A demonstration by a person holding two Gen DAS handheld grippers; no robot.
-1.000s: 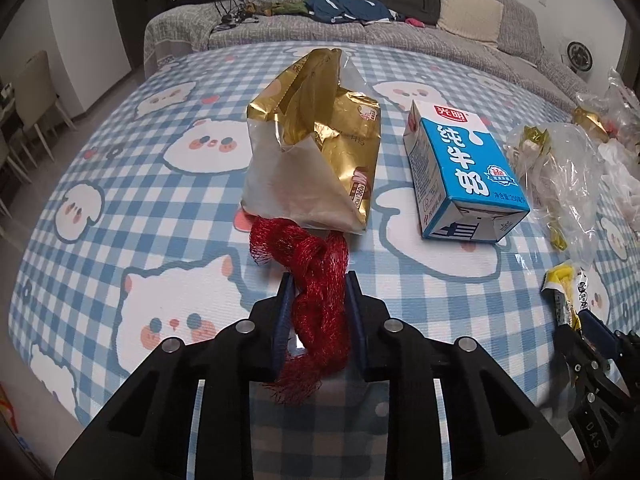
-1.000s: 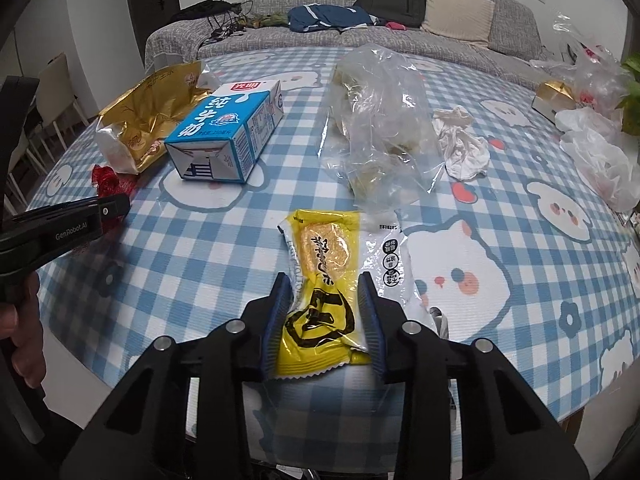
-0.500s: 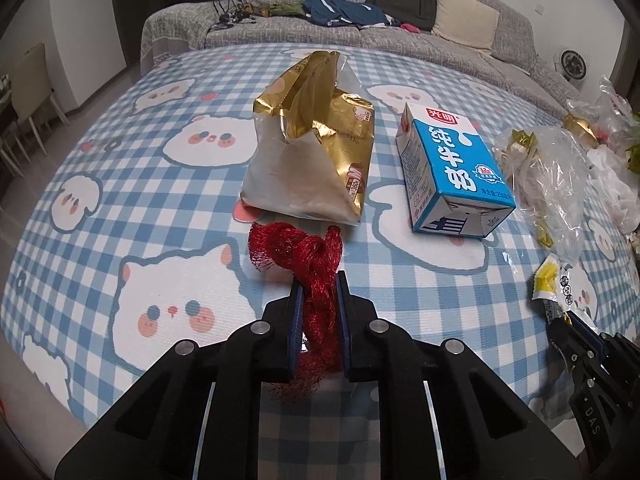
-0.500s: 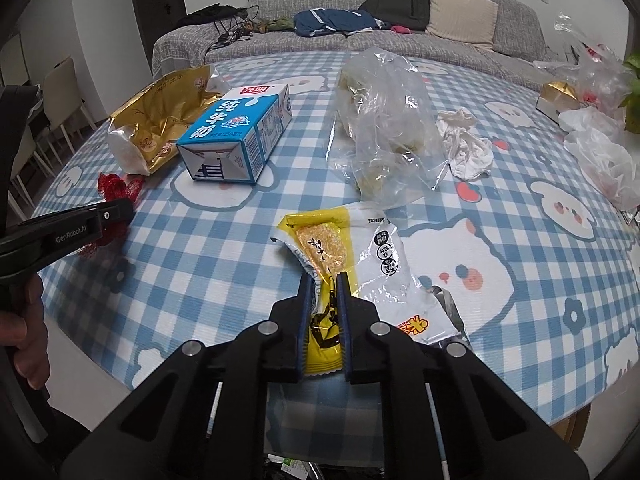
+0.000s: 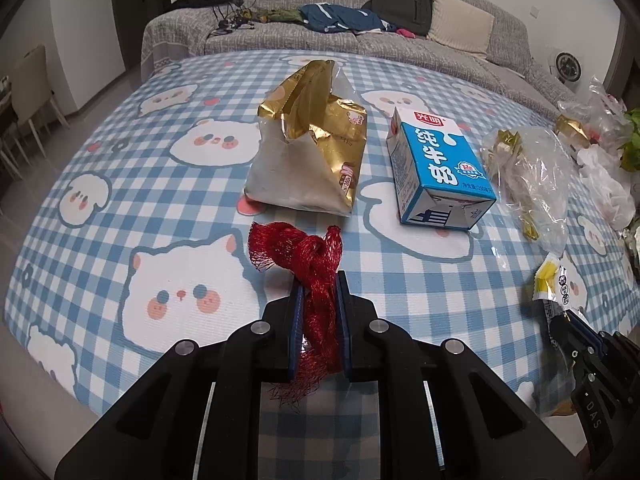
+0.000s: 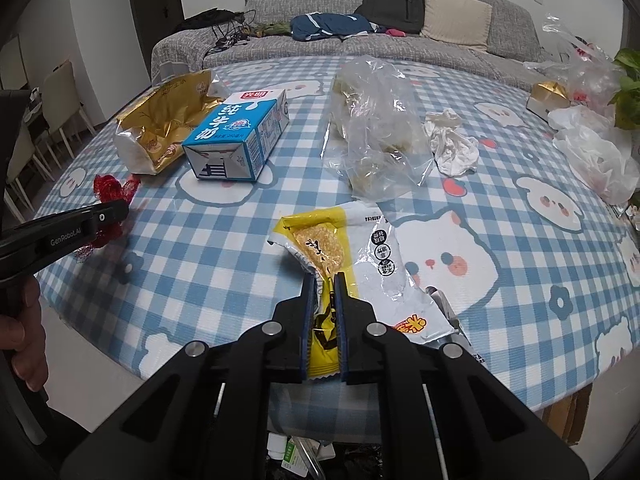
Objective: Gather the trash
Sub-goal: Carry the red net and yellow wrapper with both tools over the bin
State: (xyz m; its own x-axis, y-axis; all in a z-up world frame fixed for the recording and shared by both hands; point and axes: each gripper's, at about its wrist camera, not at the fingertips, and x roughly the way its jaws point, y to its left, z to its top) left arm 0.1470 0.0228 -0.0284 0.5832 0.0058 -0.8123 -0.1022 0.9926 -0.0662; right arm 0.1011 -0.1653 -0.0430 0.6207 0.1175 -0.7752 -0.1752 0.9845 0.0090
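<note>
The left tongs (image 5: 318,280) pinch a crumpled red mesh net (image 5: 310,264) just in front of the blue milk carton (image 5: 436,168). The right tongs (image 6: 323,280) clamp a glossy yellow snack wrapper (image 6: 340,240), its near end hidden between them. Beyond the checked worktop (image 5: 160,208) stands a grey sofa (image 5: 360,20).

- The left gripper (image 5: 319,280) tilts downward over the near edge of the worktop (image 5: 120,184), its jaws clamped tight on the red mesh net (image 5: 312,256).
- The right gripper (image 6: 324,280) tilts downward likewise, jaws pinched on the yellow snack wrapper (image 6: 320,236).
- A hand (image 6: 24,332) grips the left gripper's handle at the near left.
</note>
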